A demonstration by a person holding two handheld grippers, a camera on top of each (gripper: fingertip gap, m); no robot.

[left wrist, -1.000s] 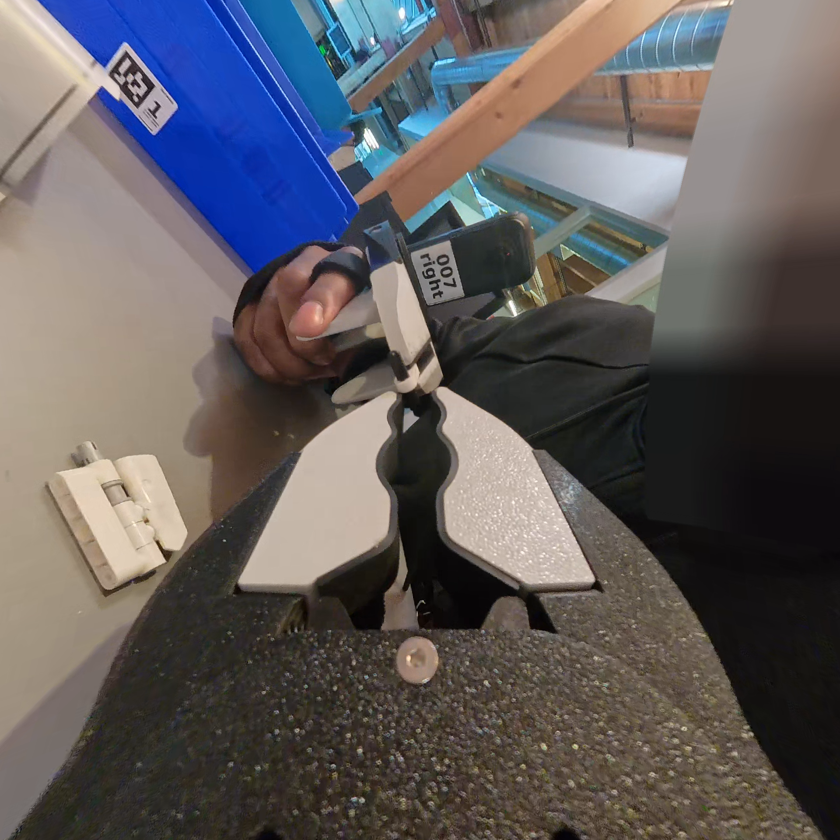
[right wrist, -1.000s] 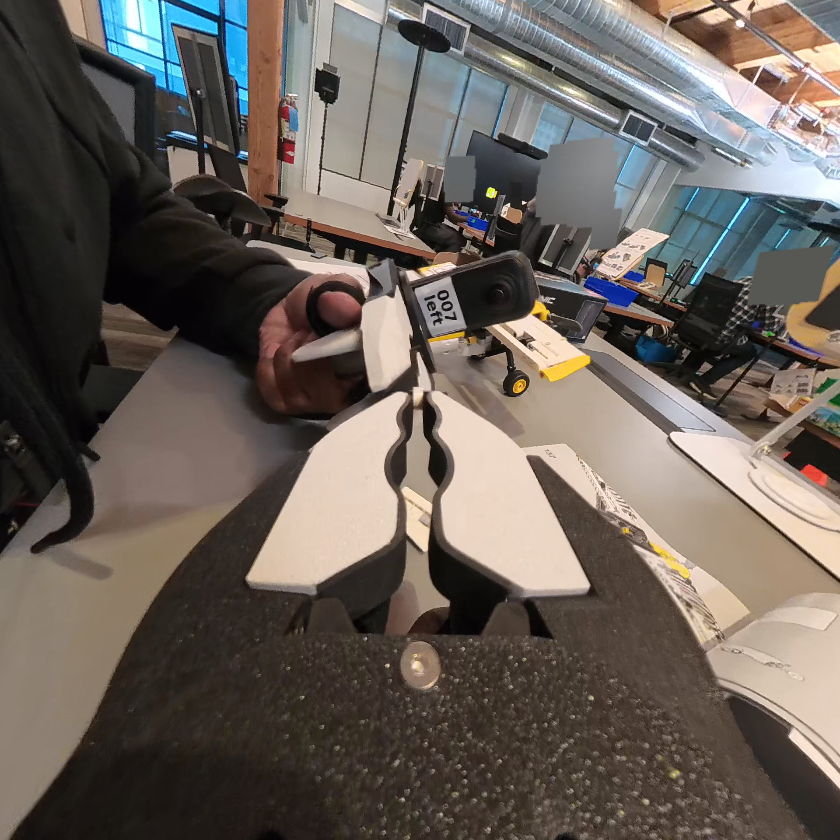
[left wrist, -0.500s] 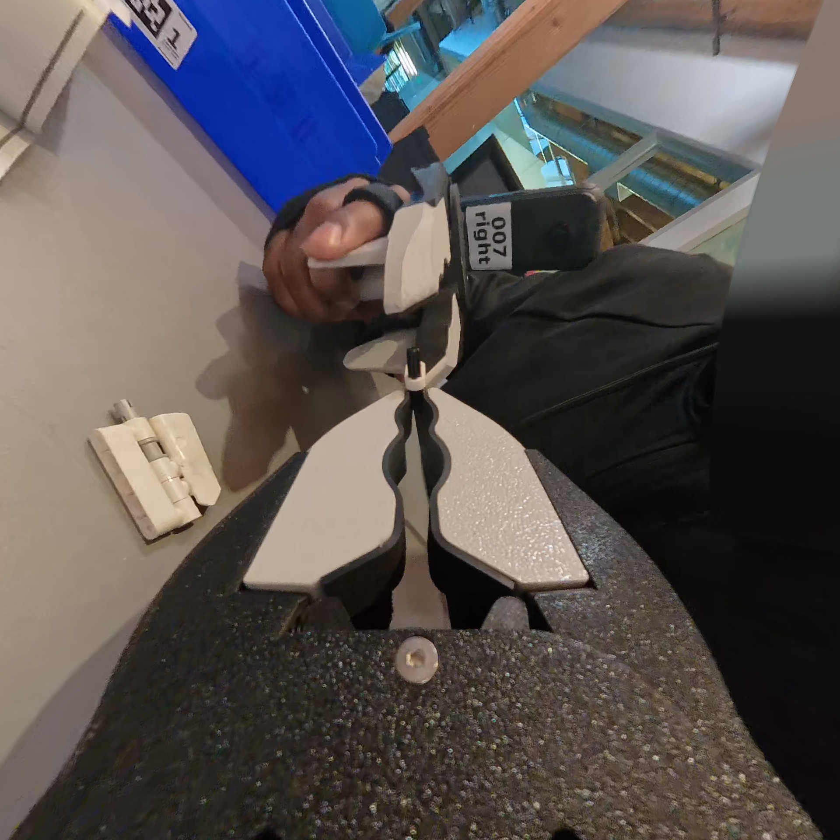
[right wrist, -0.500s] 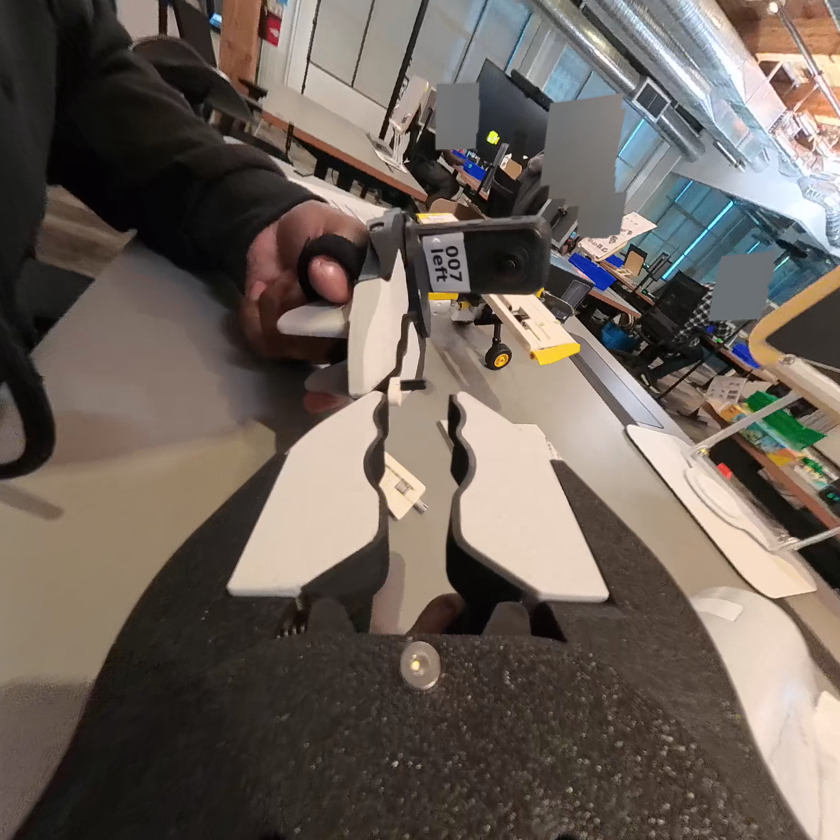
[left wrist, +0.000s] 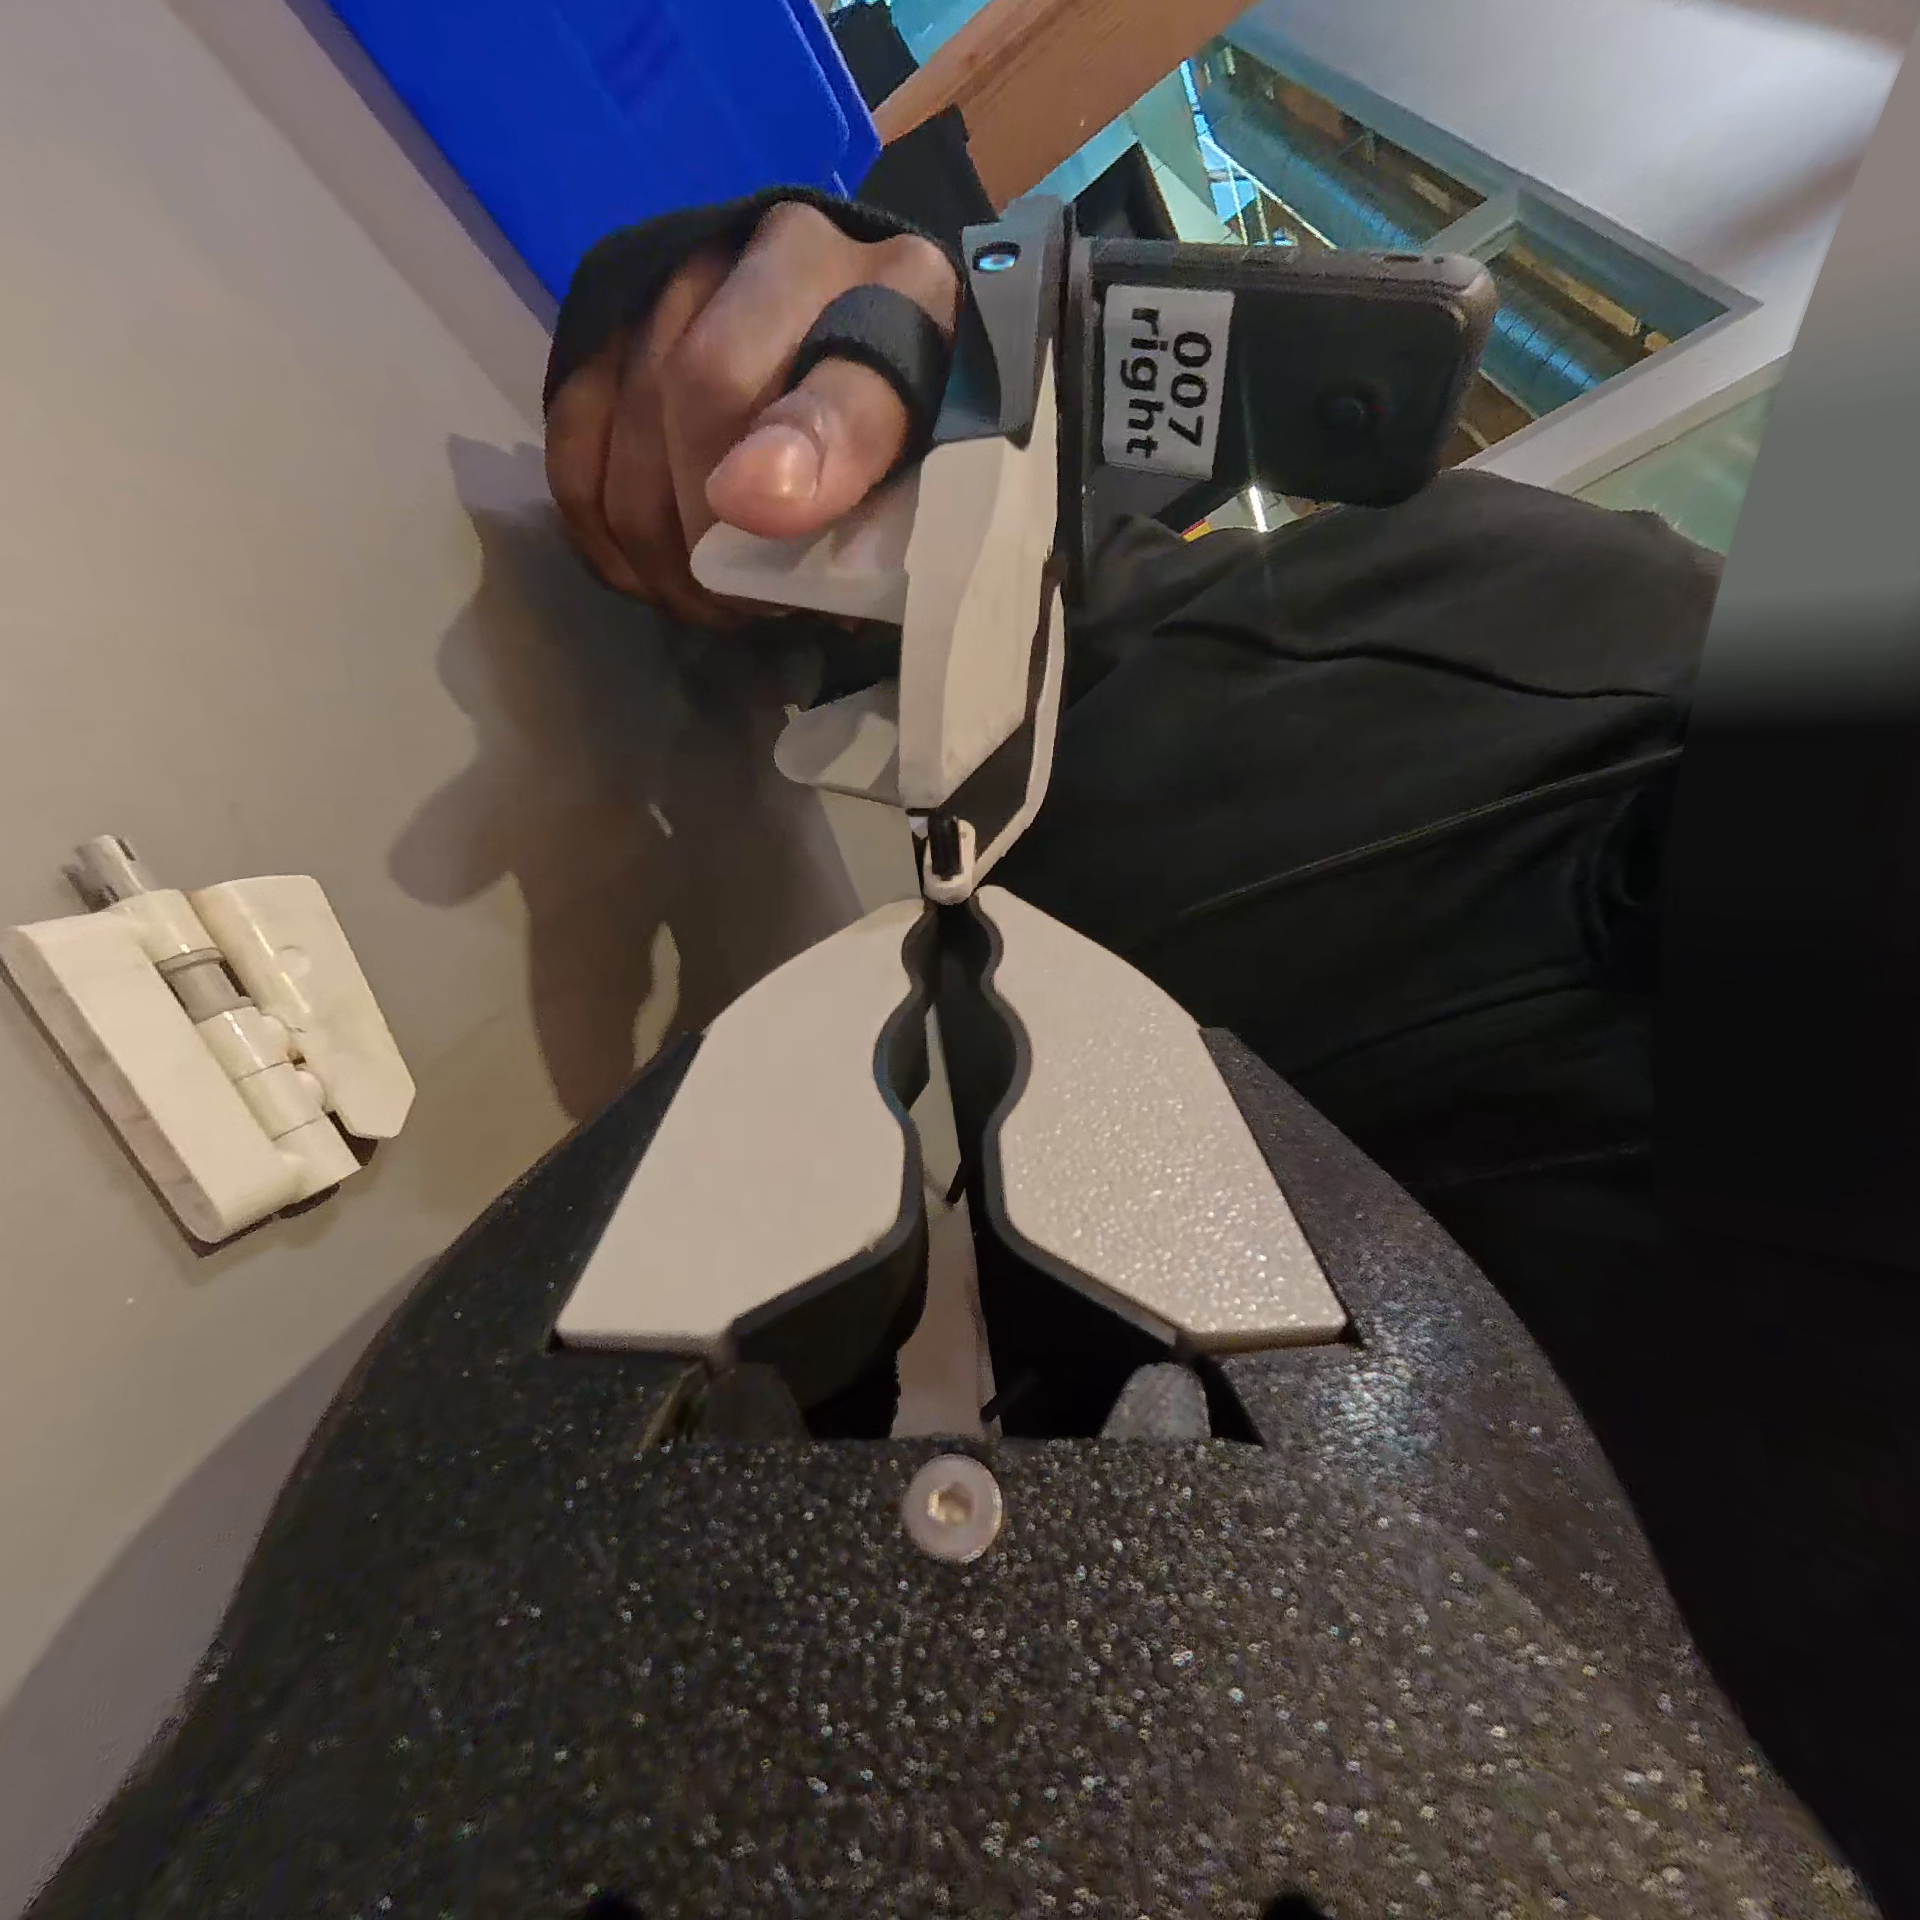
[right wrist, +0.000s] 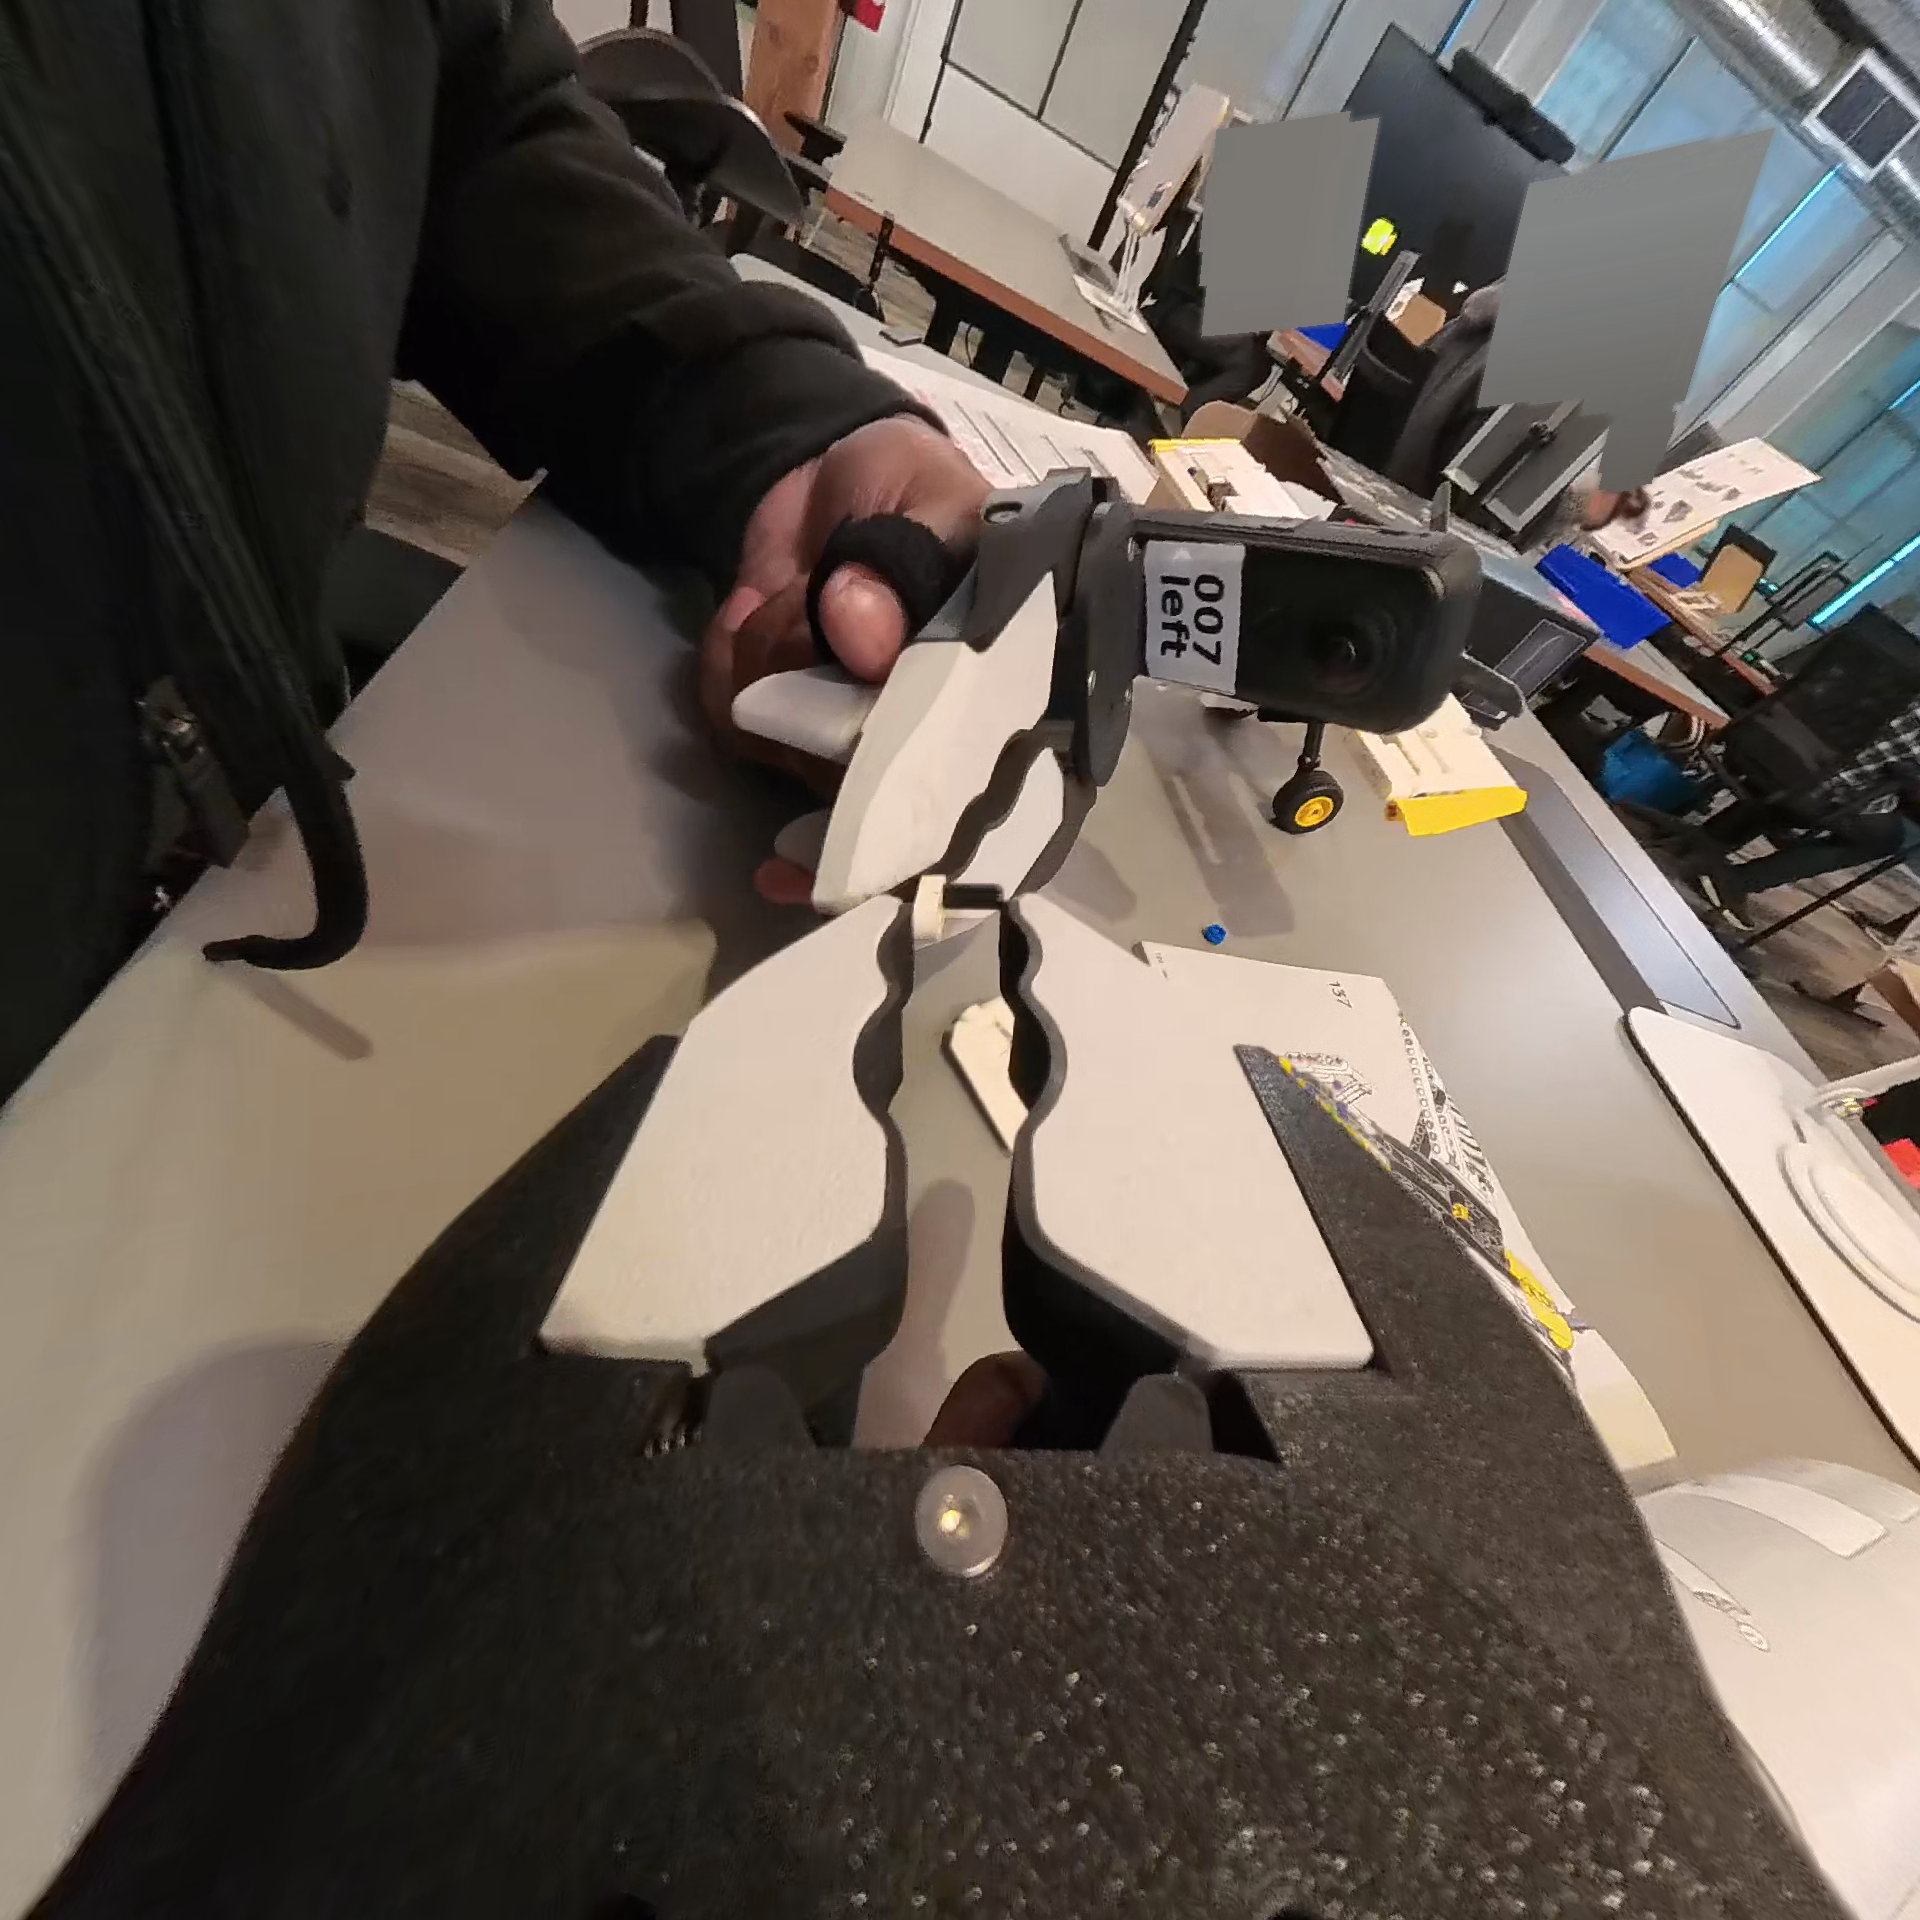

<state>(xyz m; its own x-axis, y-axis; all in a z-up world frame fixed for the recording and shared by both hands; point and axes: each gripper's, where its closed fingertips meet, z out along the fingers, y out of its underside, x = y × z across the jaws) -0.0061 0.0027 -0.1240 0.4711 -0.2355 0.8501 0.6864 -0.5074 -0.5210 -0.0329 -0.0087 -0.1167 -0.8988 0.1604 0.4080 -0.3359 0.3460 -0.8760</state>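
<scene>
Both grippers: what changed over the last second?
Right gripper let go of the white piece with black pin, opened wide, then narrowed around it again. Left gripper closed on it and holds it. White hinge on the table unmoved.

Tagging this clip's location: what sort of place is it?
Likely an open-plan workshop or lab office: rows of desks with monitors, exposed ducting overhead, and a toy-brick model with its instruction booklet on the grey table.
</scene>
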